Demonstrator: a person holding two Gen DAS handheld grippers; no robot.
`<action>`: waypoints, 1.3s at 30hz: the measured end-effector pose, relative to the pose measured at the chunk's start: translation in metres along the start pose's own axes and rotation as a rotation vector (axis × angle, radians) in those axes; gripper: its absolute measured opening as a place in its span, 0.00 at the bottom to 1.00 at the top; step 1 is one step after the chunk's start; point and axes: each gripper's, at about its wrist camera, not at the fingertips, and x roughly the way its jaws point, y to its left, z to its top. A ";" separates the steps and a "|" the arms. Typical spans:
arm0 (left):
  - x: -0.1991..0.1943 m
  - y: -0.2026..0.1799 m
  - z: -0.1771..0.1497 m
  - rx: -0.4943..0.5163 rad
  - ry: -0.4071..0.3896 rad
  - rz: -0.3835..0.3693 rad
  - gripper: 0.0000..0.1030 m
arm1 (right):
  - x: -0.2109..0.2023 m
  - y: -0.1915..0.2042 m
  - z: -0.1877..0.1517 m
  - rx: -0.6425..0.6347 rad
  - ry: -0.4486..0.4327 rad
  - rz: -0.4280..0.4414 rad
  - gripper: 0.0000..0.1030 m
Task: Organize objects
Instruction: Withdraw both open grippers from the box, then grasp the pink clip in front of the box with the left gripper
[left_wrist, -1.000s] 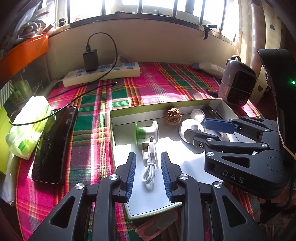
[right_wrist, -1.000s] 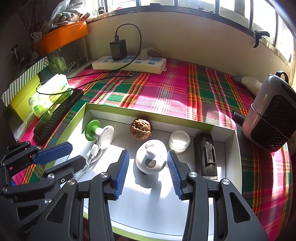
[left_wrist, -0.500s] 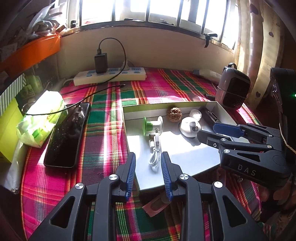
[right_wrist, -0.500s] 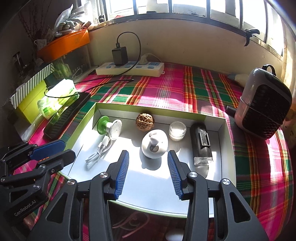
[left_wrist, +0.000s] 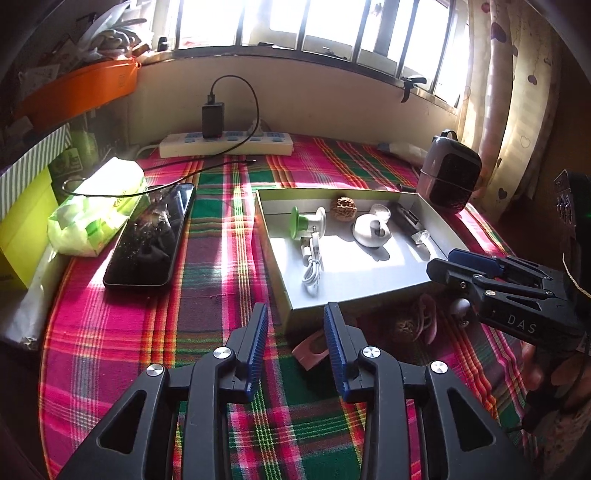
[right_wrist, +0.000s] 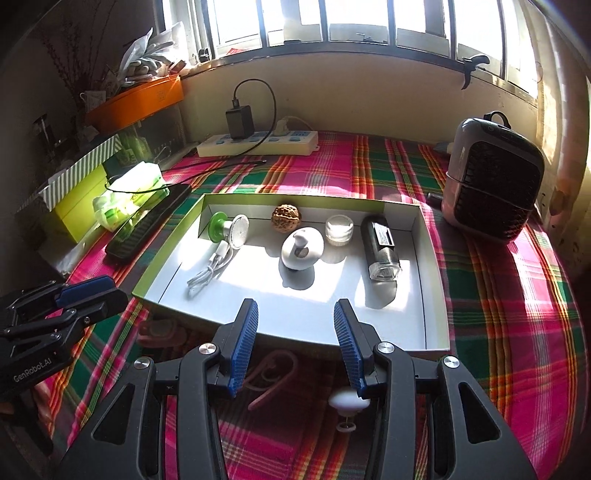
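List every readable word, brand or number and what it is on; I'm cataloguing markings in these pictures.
"DAS": side of the right gripper, seen from the left wrist.
"GenRobot.AI": side of the left gripper, seen from the right wrist.
Label on the black bottle in the box: too small to read.
Print on the orange box and the green tissue pack: blurred.
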 end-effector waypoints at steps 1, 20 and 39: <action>0.002 0.000 -0.002 0.002 0.006 -0.008 0.29 | -0.003 -0.001 -0.002 0.002 -0.006 -0.003 0.43; 0.027 -0.014 -0.011 0.082 0.074 -0.083 0.34 | -0.023 -0.018 -0.035 0.068 -0.004 -0.055 0.43; 0.036 -0.023 -0.017 0.067 0.101 -0.184 0.34 | 0.003 -0.028 -0.045 0.108 0.103 -0.153 0.47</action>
